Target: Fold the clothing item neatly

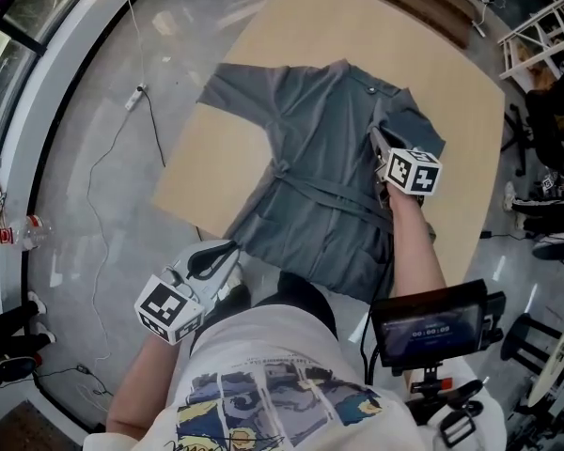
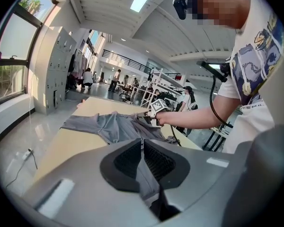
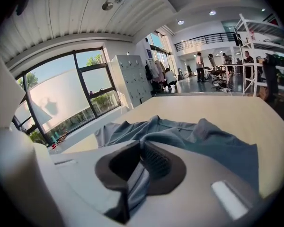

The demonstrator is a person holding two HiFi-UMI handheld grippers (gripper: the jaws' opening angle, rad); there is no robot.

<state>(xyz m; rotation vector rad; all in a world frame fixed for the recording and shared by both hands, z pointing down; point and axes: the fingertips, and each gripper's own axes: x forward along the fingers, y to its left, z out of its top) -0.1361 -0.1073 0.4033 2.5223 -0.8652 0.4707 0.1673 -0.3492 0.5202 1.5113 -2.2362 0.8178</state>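
A grey garment (image 1: 310,158) with a tie belt lies spread on the wooden table (image 1: 207,177). My left gripper (image 1: 231,246) sits at the garment's near-left hem corner. In the left gripper view its jaws (image 2: 143,148) are shut on a strip of the grey fabric (image 2: 113,126). My right gripper (image 1: 377,141) is over the garment's right side, where the sleeve is drawn inward over the body. Its jaws (image 3: 141,155) are shut on a fold of the grey cloth (image 3: 180,131). The pinched edges are hidden between the pads.
A black screen on a stand (image 1: 430,325) is close to my right elbow. A power strip and cable (image 1: 133,97) lie on the floor to the left. White shelving (image 1: 536,36) and a seated person's shoes (image 1: 545,195) are at the right.
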